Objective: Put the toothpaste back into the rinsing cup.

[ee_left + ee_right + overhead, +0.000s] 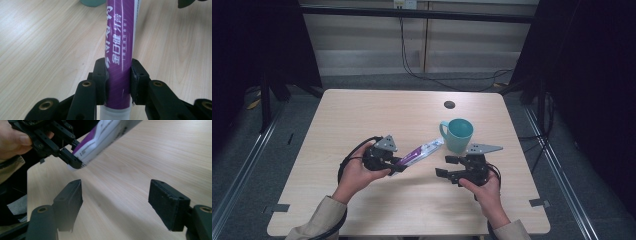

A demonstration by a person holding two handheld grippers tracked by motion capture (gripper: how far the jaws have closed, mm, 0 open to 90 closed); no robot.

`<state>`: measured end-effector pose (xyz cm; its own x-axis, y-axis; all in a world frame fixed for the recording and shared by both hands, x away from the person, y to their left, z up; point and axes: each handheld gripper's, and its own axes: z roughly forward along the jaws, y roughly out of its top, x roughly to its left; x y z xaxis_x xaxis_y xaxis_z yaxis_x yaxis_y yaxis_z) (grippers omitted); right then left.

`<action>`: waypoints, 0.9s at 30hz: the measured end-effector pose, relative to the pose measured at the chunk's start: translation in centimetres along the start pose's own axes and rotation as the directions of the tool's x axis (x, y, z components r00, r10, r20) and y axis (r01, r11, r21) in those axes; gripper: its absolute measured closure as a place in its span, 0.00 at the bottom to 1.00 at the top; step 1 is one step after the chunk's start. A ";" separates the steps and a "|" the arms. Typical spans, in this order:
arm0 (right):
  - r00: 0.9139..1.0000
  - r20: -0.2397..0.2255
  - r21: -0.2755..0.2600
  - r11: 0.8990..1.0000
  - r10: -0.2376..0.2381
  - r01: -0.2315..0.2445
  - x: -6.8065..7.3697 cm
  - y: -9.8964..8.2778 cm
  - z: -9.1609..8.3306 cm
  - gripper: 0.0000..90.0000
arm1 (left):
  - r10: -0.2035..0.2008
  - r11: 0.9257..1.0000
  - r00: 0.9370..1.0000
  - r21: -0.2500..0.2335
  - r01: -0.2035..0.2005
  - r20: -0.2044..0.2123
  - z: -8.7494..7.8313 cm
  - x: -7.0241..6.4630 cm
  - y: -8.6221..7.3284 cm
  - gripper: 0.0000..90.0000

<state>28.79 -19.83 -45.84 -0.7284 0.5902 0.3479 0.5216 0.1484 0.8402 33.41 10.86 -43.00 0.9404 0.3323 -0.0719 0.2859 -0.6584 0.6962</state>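
Dark curtains are hanging at both sides of the room, and a pale wooden counter [362,120] is standing in the middle of the high view, with black cables lying on the grey floor behind it. Two sleeved forearms are coming in from the bottom edge.

At the lower centre-left of the high view the left gripper [391,167] is holding a purple tube [418,154]. The tube is lying slanted, running from this gripper up and to the right, and its pale far end is reaching just beside the foot of a teal mug [457,134]; I cannot tell if they are touching. The mug is standing upright, right of centre, with its handle at its left side. A small dark round hole [449,104] is sitting in the counter above the mug.

In the left gripper view the fingers [100,75] are closed on the tube [119,50], one pad pressing on each side near its white cap end at the bottom of the frame. The tube is running straight up the middle, white print on it, above the wood.

At the lower centre-right of the high view the right gripper [446,166] is pointing left, towards the left one, apart from the tube. In the right gripper view its fingers [71,195] are standing open with only bare wood between them. The left gripper [75,161] and the tube [100,140] are showing at the upper left of that view.
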 end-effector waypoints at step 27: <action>0.991 -0.095 -0.122 0.987 0.096 -0.107 0.2 1.6 1.0 0.42 | -0.028 0.993 0.999 -0.112 0.032 0.036 1.9 -1.2 1.8 0.79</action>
<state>29.94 -18.71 -44.80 -0.7137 0.5239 0.4650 0.5386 -0.0139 0.8424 33.10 8.02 -43.00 0.9380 0.3260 -0.1173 0.2935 -0.5677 0.7691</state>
